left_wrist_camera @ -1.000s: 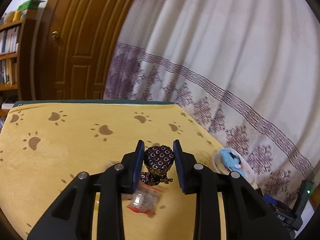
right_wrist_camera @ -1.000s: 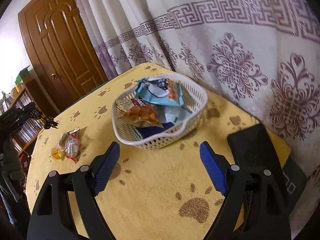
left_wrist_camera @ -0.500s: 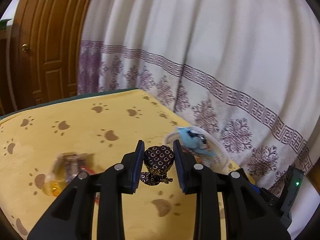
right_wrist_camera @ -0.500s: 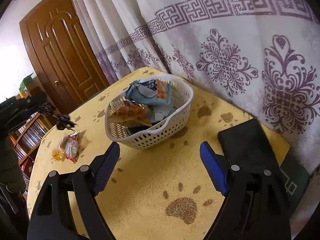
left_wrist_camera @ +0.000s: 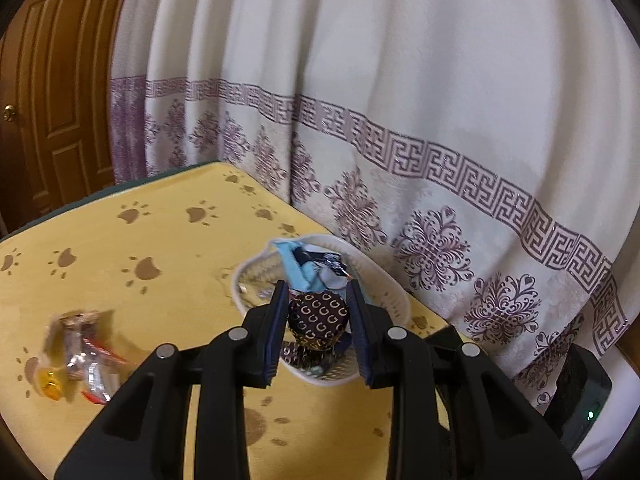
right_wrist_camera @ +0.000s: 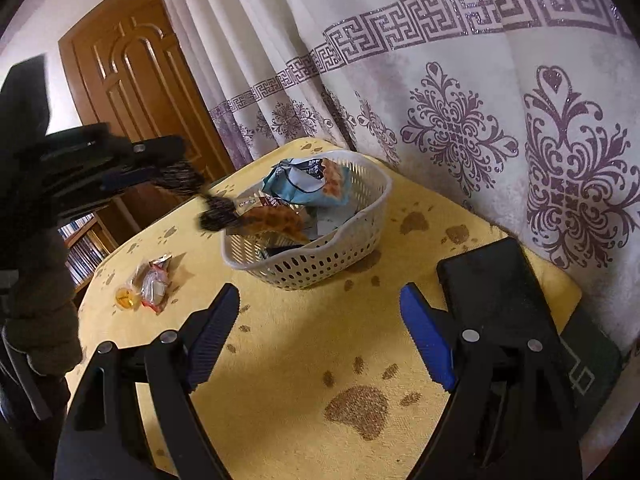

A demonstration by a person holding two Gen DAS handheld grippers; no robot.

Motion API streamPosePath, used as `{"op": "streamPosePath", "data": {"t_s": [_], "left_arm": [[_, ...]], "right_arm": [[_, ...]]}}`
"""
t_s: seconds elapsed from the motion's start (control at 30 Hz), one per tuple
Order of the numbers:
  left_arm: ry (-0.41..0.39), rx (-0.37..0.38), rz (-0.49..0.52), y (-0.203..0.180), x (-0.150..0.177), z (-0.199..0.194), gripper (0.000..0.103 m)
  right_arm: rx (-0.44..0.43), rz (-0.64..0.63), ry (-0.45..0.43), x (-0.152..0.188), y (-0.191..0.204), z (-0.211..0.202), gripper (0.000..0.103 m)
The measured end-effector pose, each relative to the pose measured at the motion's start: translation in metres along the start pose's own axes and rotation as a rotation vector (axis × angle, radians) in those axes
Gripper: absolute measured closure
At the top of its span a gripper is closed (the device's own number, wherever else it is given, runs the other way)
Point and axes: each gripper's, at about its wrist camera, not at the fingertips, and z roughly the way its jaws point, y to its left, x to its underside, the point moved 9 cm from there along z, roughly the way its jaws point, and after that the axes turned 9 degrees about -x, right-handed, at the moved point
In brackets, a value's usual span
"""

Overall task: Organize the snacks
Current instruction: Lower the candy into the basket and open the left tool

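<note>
My left gripper (left_wrist_camera: pixel 318 308) is shut on a dark snack wrapped in gold-lettered foil (left_wrist_camera: pixel 319 316), held in the air over the near rim of the white basket (left_wrist_camera: pixel 396 300). From the right wrist view the same left gripper (right_wrist_camera: pixel 160 168) reaches in from the left, its wrapped snack (right_wrist_camera: pixel 216 216) hanging at the basket's (right_wrist_camera: pixel 320 260) left edge. The basket holds a light blue packet (right_wrist_camera: pixel 308 184), an orange packet (right_wrist_camera: pixel 276 220) and others. My right gripper (right_wrist_camera: pixel 320 336) stands open and empty above the yellow cloth, short of the basket.
Small wrapped snacks (right_wrist_camera: pixel 154 284) and a yellow candy (right_wrist_camera: pixel 126 300) lie on the paw-print tablecloth (right_wrist_camera: pixel 300 360) left of the basket. A black device (right_wrist_camera: pixel 496 288) sits at the right. A patterned curtain (right_wrist_camera: pixel 460 120) hangs behind; a wooden door (right_wrist_camera: pixel 132 80) and bookshelf stand further left.
My left gripper has carried the foil-wrapped snack rightward across the table, from over the loose snacks to over the basket. The right gripper has barely shifted.
</note>
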Motion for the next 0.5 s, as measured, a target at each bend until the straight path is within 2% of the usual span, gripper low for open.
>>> {"op": "streamPosePath", "data": {"t_s": [0.27, 0.5], "left_arm": [[0.048, 0.021, 0.033, -0.024, 0.01, 0.027, 0.073], [0.088, -0.016, 0.019, -0.014, 0.021, 0.041, 0.073]], "right_arm": [[-0.004, 0.012, -0.011, 0.0, -0.007, -0.003, 0.019], [0.007, 0.038, -0.016, -0.001, -0.018, -0.003, 0.019]]}}
